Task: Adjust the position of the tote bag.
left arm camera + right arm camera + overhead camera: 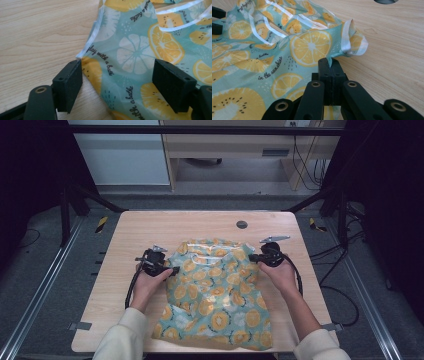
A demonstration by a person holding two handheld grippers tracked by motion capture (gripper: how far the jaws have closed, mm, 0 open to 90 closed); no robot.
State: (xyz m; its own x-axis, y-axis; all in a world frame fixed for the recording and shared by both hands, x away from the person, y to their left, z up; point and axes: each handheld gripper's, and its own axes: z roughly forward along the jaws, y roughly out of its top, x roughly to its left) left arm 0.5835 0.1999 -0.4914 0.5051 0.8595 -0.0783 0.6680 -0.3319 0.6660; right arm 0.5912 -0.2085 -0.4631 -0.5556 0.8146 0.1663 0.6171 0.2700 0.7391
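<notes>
Cloth (217, 292) lay mid-desk (150, 227), running to the near edge. Right gripper (329, 65) was clamped on its hem; left gripper (117, 82) gaped over the other edge (nothing pinched). One-sided pull would've skewed it.

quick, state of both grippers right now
left gripper: open, jaws astride the edge of the teal fabric with orange citrus print, not pressing it.
right gripper: shut on the fabric's edge.
</notes>
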